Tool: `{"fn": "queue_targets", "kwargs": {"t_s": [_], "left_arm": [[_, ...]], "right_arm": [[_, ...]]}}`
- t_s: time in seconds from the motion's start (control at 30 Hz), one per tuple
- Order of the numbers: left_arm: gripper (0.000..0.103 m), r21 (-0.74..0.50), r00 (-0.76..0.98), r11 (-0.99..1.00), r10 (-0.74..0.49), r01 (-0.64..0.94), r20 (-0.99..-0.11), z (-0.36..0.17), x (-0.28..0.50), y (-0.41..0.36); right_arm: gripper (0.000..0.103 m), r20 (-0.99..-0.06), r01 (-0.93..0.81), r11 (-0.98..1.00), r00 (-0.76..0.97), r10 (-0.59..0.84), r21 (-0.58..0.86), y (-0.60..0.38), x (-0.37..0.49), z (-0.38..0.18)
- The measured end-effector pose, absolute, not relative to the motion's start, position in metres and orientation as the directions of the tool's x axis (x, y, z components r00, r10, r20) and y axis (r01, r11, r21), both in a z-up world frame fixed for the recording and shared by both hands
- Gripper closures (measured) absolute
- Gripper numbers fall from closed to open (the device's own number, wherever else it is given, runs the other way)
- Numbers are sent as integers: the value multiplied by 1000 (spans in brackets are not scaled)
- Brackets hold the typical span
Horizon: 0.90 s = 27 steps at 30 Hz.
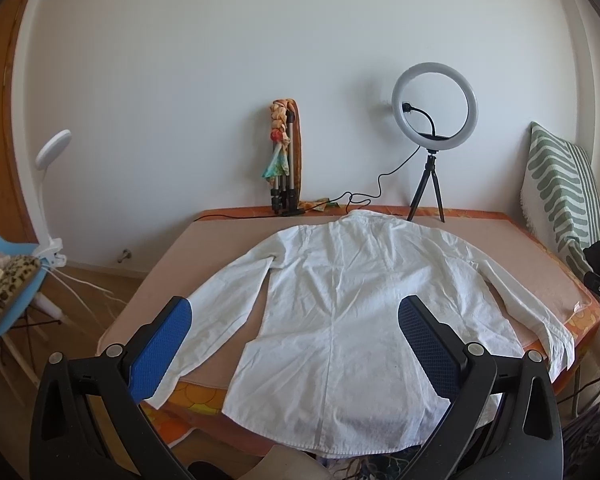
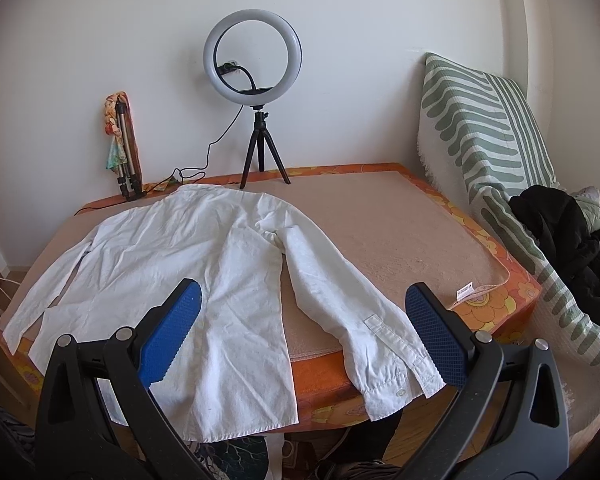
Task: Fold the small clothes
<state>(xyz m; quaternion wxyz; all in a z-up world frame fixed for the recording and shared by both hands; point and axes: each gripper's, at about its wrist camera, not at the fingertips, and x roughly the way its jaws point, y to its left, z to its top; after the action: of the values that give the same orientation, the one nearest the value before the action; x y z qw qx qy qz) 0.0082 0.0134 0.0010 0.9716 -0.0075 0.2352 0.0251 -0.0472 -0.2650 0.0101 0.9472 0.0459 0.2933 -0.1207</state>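
A white long-sleeved shirt lies flat, back side up, on the pink-topped table, collar at the far end and hem hanging over the near edge. Both sleeves are spread out. My left gripper is open and empty, above the lower left part of the shirt. In the right wrist view the shirt fills the left half of the table. My right gripper is open and empty, straddling the right sleeve near its cuff.
A ring light on a small tripod and a folded tripod with colourful cloth stand at the table's far edge by the wall, with a black cable. A green-striped cushion and dark clothing lie right. A blue chair stands left.
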Motion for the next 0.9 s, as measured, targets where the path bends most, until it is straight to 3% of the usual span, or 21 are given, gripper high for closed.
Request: {"fn": "queue_targets", "kwargs": {"t_s": [0.43, 0.6, 0.77, 0.9], "left_arm": [[2, 40, 900, 999, 50, -36, -433, -9, 18, 78], [17, 34, 855, 996, 88, -82, -512, -23, 35, 127], [25, -3, 802, 992, 101, -127, -589, -43, 48, 178], [37, -112, 743, 983, 35, -146, -668, -67, 62, 220]], "right_arm": [[0, -560, 89, 991, 828, -17, 102, -227, -5, 26], [0, -562, -5, 988, 822, 90, 151, -206, 20, 36], [0, -579, -82, 981, 797, 170, 174, -182, 51, 42], [0, -609, -142, 971, 758, 233, 195, -157, 80, 39]]}}
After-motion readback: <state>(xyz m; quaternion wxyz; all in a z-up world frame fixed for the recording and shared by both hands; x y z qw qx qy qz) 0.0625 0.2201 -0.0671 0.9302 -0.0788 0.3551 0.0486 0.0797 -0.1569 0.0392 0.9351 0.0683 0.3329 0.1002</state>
